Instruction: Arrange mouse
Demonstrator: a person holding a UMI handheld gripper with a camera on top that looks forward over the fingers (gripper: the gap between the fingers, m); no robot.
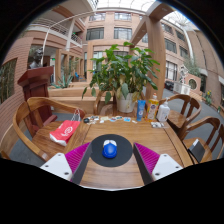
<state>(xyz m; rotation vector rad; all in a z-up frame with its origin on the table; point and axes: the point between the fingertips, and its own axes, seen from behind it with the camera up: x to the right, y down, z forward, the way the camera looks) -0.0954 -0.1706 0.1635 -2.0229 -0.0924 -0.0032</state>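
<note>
A blue and white mouse (110, 149) sits on a round black mouse pad (111, 153) on the wooden table (112, 128). My gripper (111, 158) is open, its two pink-padded fingers (77, 157) spread wide to either side of the pad. The mouse stands between the fingers with clear gaps on both sides and rests on the pad on its own.
A large potted plant (124, 75) stands at the table's far side. A red book (64, 132) lies at the left. Bottles (152, 108) and small items are at the right. Wooden chairs (27, 118) ring the table; a dark device (197, 149) lies at the right edge.
</note>
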